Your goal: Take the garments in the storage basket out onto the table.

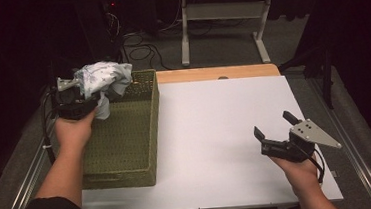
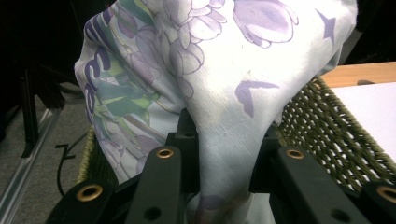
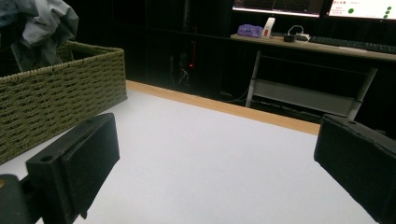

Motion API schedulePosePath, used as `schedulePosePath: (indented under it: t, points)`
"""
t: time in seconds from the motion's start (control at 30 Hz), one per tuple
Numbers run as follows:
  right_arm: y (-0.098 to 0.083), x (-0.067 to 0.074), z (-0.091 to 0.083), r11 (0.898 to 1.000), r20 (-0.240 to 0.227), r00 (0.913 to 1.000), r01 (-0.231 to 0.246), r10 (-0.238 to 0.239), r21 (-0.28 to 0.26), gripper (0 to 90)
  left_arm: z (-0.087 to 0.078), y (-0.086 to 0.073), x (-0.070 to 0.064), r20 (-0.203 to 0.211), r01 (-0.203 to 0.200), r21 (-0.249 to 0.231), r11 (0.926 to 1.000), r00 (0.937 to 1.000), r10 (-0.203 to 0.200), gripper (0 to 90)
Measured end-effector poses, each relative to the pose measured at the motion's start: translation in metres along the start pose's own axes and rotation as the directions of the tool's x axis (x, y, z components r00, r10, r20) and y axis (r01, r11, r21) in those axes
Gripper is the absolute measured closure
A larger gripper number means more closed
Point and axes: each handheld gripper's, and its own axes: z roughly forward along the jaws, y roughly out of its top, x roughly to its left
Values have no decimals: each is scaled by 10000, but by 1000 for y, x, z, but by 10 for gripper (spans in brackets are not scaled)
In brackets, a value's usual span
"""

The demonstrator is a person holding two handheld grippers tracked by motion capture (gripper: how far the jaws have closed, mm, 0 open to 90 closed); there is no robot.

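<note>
Your left tongs [image 1: 88,94] are clamped on the floral cloth [image 1: 102,78], held above the far corner of the woven basket [image 1: 126,139] — its hanging folds could snag the rim. Your right tongs [image 1: 275,127] hover empty, jaws apart, over the tabletop [image 1: 216,132].

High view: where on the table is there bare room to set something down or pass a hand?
Free: the white table surface between the woven basket and the right tool, plus the strip beyond it up to the wooden edge. Crowded: the basket's far left corner, where the left tool holds the floral cloth.
</note>
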Motion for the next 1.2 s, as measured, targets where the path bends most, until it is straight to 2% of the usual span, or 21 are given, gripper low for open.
schedulePosePath:
  t: [0.33, 0.73, 0.93, 0.97, 1.0, 1.2]
  points:
    - [0, 2, 0, 10000, -28, 10000, 0, 0, 5, 7, -15, 0, -13, 282, -147, -551, 9984, 9995, 162, 719]
    - [0, 4, 0, 10000, -51, 10000, 56, -55, 14, 7, -30, 2, -45, 760, -513, -1249, 9908, 9952, 611, 720]
    - [0, 4, 0, 10000, -50, 10000, 75, -75, -2, 7, -35, 5, -64, 1131, -589, -1513, 9867, 9906, 765, 720]
    - [0, 4, 0, 10000, -50, 9999, 88, -88, 3, 7, -36, 7, -70, 1261, -623, -1538, 9861, 9886, 821, 720]
    - [0, 4, 0, 10000, -50, 9999, 88, -88, 3, 7, -36, 7, -70, 1261, -623, -1538, 9861, 9886, 821, 720]
    - [1, 4, -1, 9999, -59, 9999, 98, -98, -22, 7, -39, 9, -91, 1699, -745, -1702, 9826, 9800, 1037, 720]
